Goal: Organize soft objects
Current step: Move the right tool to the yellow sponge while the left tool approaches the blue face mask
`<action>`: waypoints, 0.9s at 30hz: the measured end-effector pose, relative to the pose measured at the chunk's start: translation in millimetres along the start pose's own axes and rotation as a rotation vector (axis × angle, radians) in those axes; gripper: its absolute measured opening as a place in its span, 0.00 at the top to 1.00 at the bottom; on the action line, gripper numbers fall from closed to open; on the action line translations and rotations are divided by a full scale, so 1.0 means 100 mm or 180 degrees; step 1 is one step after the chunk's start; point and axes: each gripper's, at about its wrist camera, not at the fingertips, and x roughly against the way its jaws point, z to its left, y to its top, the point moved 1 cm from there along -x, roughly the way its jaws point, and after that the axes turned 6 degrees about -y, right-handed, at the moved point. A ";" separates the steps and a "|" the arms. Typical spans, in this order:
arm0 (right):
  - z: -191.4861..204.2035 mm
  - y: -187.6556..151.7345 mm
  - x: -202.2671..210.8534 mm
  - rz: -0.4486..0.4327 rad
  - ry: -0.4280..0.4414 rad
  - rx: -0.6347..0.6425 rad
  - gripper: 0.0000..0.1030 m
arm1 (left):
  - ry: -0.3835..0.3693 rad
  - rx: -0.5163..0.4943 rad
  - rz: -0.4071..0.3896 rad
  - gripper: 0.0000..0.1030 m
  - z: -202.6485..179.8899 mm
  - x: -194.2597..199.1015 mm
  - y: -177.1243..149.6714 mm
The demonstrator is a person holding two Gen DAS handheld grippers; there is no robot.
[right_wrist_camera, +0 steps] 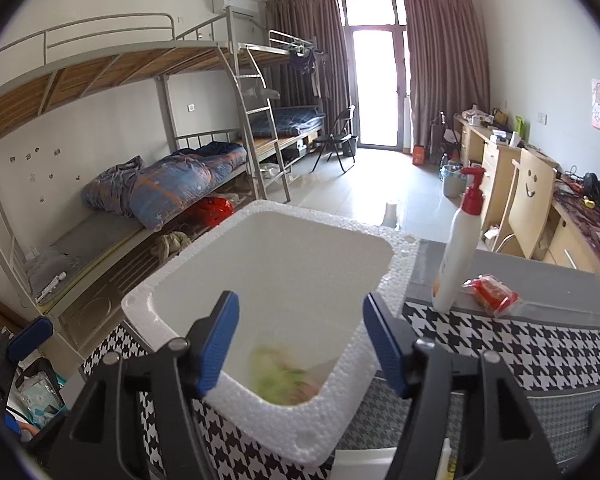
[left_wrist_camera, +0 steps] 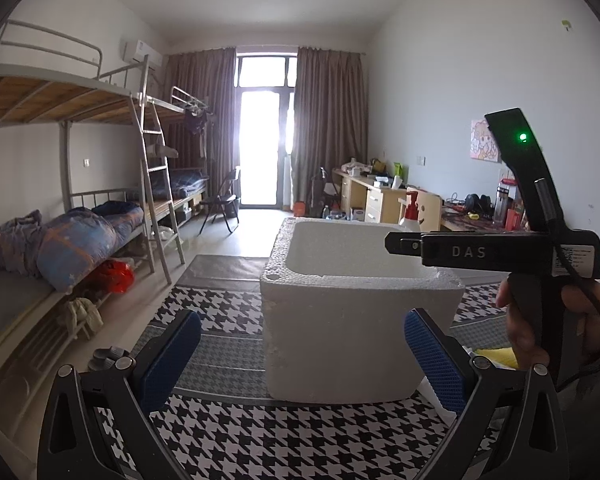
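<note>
From the left wrist we see our left gripper [left_wrist_camera: 302,356] spread wide and empty before the foam box [left_wrist_camera: 360,312] on the houndstooth cloth [left_wrist_camera: 260,440]. From the right wrist, our right gripper [right_wrist_camera: 300,344] gapes empty over the box — a blurred green soft thing [right_wrist_camera: 278,376] lies inside; a bottle [right_wrist_camera: 458,252] stands beside.

Both grippers are black with blue ribbed pads [left_wrist_camera: 168,360] and silver screws; the right gripper [left_wrist_camera: 496,250] bears "DAS", a green light, a cable, gripped by a bare-skinned hand [left_wrist_camera: 540,320].
</note>
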 end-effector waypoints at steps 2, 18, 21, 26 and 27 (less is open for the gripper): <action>-0.02 -0.02 0.05 -0.0022 -0.0003 -0.0014 0.33 | -0.0014 -0.0007 0.0006 0.01 -0.01 0.01 0.00; -0.20 -0.22 0.48 -0.0247 -0.0119 -0.0081 0.33 | -0.0080 -0.0032 0.0038 0.01 -0.07 0.03 0.01; -0.23 -0.26 0.53 -0.0270 -0.0120 -0.0100 0.33 | -0.0110 -0.0020 0.0037 0.01 -0.09 0.03 -0.01; -0.26 -0.34 0.61 -0.0310 -0.0136 -0.0131 0.32 | -0.0152 -0.0013 0.0079 0.01 -0.12 -0.01 -0.05; -0.26 -0.35 0.63 -0.0324 -0.0149 -0.0131 0.32 | -0.0160 -0.0019 0.0094 0.01 -0.13 -0.02 -0.05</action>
